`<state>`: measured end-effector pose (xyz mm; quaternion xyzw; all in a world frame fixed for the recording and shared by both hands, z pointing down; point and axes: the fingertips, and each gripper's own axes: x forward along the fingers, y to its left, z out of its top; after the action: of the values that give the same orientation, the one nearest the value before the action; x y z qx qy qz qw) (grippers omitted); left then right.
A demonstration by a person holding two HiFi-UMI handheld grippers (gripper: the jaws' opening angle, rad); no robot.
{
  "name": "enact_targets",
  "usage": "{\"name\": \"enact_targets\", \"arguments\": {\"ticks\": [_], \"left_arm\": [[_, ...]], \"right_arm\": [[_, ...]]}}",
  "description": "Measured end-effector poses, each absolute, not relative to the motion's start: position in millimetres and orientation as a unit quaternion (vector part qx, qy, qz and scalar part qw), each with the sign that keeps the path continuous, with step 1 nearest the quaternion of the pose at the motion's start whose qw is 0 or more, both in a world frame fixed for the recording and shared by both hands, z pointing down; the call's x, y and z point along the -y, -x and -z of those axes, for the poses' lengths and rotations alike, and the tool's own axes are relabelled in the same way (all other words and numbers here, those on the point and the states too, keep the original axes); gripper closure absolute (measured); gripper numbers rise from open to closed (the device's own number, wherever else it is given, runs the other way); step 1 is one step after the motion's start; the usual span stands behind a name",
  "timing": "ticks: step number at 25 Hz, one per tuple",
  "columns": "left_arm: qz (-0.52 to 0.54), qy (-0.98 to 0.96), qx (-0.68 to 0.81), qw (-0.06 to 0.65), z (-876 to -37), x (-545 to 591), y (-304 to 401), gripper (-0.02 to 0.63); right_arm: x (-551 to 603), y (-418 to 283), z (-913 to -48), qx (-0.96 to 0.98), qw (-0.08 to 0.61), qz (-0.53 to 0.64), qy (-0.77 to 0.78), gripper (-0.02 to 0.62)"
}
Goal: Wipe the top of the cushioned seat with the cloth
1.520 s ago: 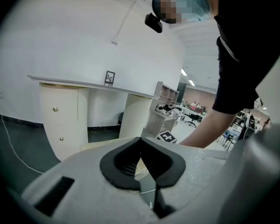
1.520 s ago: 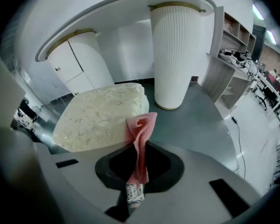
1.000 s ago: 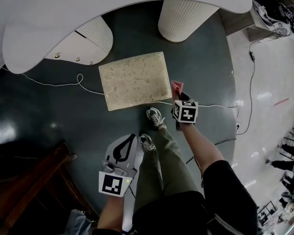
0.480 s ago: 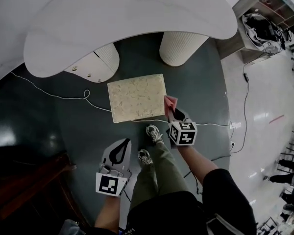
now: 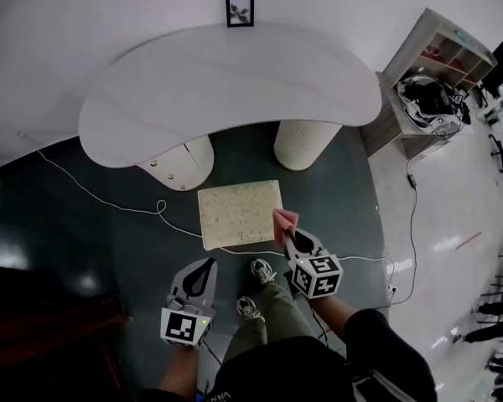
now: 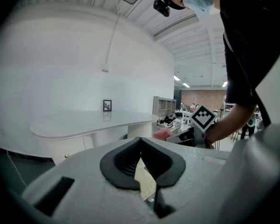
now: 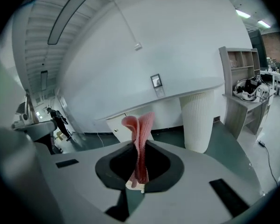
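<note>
One cloth in right gripper; cushioned seat edge beside.

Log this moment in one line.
right gripper: shut on cloth | left gripper: shut, empty | seat: on floor, cloth held beside it, not on top

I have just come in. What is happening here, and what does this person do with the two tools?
A person stands over a cushioned seat that lies on the dark floor in front of a white table, with a gripper in each hand. The right gripper is shut on a pink cloth, which in the head view shows by the seat's right edge. The left gripper is shut and empty. The cloth appears to be held in the air, so the wiping seems not yet begun.
</note>
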<state>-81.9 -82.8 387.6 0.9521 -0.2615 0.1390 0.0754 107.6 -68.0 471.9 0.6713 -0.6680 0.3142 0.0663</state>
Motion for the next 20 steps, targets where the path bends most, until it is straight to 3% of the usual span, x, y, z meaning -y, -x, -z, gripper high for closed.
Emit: {"name": "enact_targets", "arguments": {"ticks": [20], "left_arm": [[-0.086,-0.964,0.252,0.012,-288.1,66.6,85.9,0.589]], "right_arm": [[10.0,-81.0,-332.7,0.699,0.007,-0.275,-0.66,0.569]]}}
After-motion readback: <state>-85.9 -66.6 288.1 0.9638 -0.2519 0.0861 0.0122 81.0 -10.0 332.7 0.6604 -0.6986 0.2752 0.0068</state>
